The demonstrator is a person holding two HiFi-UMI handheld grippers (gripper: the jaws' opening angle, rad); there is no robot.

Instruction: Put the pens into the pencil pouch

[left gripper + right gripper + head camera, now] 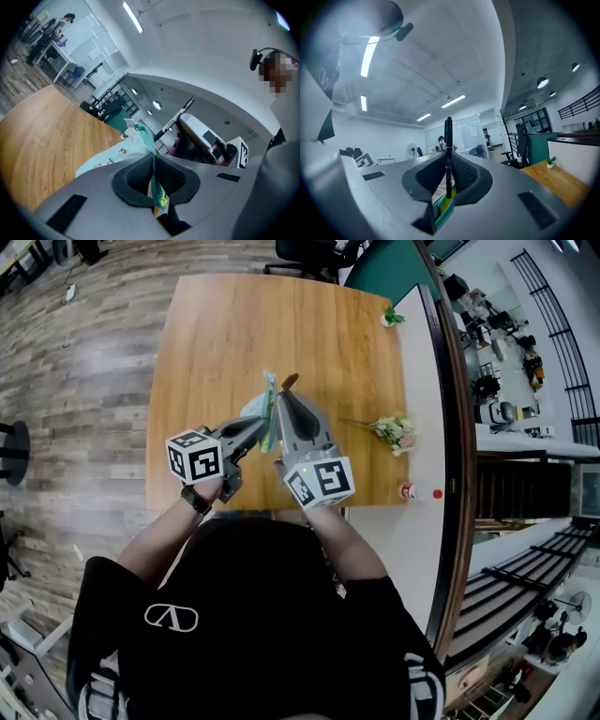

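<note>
The wooden table (234,334) carries only a flower sprig (392,430) and a small potted plant (391,317) near its right side. Above its near half, the left gripper (153,173) is clamped on the green zip edge of the pale pencil pouch (123,152), which it holds clear of the tabletop. What the pouch contains cannot be seen. Just beside it, the right gripper (448,173) pinches a black pen (448,150) upright, with the pen's lower end just above the pouch's green edge.

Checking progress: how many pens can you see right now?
1. A black pen clamped in the right gripper; others may be hidden inside the pouch the left gripper holds.
</note>
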